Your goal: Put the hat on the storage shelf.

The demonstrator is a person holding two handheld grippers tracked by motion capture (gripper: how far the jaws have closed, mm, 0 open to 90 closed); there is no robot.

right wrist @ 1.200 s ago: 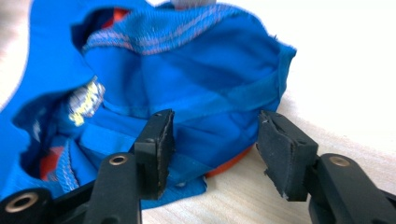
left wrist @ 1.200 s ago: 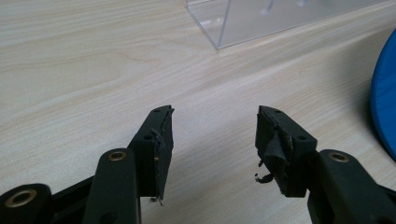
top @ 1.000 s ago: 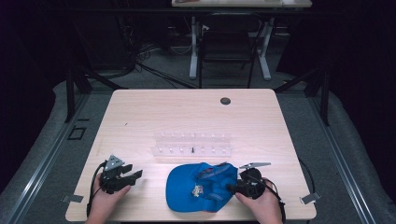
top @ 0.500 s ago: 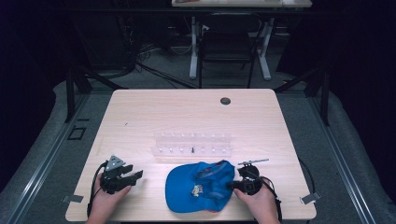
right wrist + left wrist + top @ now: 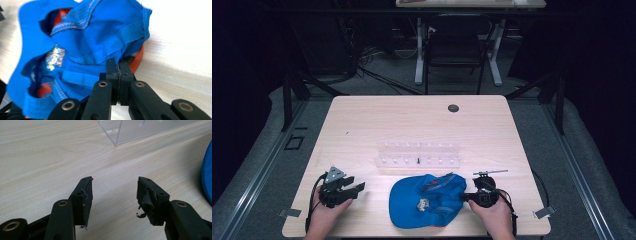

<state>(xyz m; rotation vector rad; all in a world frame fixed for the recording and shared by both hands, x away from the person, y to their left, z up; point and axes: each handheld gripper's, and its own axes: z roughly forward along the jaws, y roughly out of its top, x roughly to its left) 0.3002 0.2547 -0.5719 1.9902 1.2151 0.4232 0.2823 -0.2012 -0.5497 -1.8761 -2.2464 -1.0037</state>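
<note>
A blue cap point(image 5: 427, 200) lies upside down at the front middle of the table, its orange lining and a small label showing. My right gripper point(image 5: 464, 196) is at the cap's right edge. In the right gripper view its jaws point(image 5: 117, 62) are pressed together on a fold of the blue cap point(image 5: 87, 37) near the strap. My left gripper point(image 5: 359, 189) rests at the front left, apart from the cap. It stands open point(image 5: 115, 180) over bare wood, with the cap's rim point(image 5: 207, 177) at the far right.
A clear plastic rack point(image 5: 417, 155) with small pegs lies across the table's middle, behind the cap; its corner point(image 5: 140, 130) is ahead of the left gripper. A black round inset point(image 5: 453, 108) sits at the back of the table point(image 5: 362, 120). A chair and desk legs stand beyond.
The right gripper has shifted slightly to the right at the cap's edge, and the cap's right side has stretched with it. The left gripper has not moved.
</note>
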